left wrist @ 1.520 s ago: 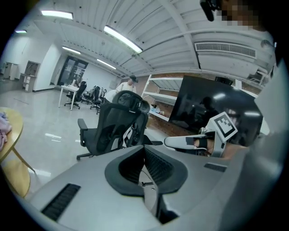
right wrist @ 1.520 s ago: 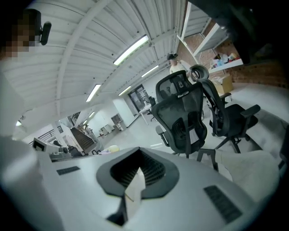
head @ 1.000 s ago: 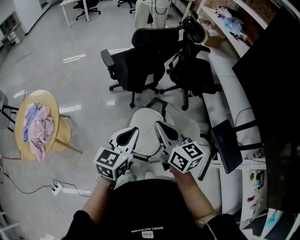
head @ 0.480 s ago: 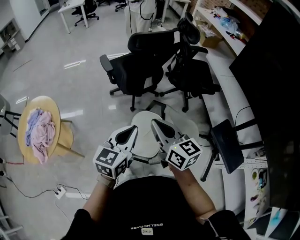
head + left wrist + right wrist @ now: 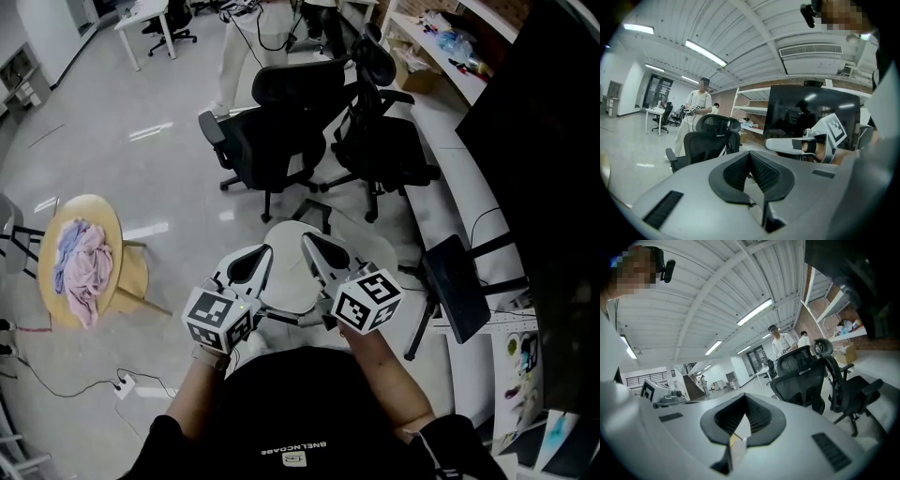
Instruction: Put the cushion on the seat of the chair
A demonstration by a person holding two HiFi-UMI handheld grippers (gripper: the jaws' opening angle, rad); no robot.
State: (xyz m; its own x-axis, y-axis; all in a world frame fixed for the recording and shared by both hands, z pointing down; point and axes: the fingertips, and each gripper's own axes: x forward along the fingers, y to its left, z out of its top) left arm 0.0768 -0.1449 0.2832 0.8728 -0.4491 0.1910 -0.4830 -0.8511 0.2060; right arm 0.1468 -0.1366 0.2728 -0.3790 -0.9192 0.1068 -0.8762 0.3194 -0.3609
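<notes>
A bundle of pink and lilac fabric (image 5: 80, 255) lies on a round yellow wooden seat (image 5: 105, 217) at the left of the head view; I cannot tell whether it is a cushion. Two black office chairs (image 5: 281, 141) (image 5: 389, 150) stand ahead. My left gripper (image 5: 258, 251) and right gripper (image 5: 307, 240) are side by side close to my body, pointing forward over a white round stool (image 5: 289, 279). Both are shut with nothing between the jaws. The left gripper (image 5: 750, 154) looks toward a black chair (image 5: 705, 140), and so does the right gripper (image 5: 744, 397), toward a black chair (image 5: 801, 376).
A long white desk (image 5: 459, 187) with a large black monitor (image 5: 544, 187) runs along the right. A small dark screen on a stand (image 5: 455, 300) is close to my right arm. A power strip with cable (image 5: 122, 382) lies on the floor at the left. A person (image 5: 248, 37) stands behind the chairs.
Both grippers stay shut and hold about the same place. Only the head view has shifted a little.
</notes>
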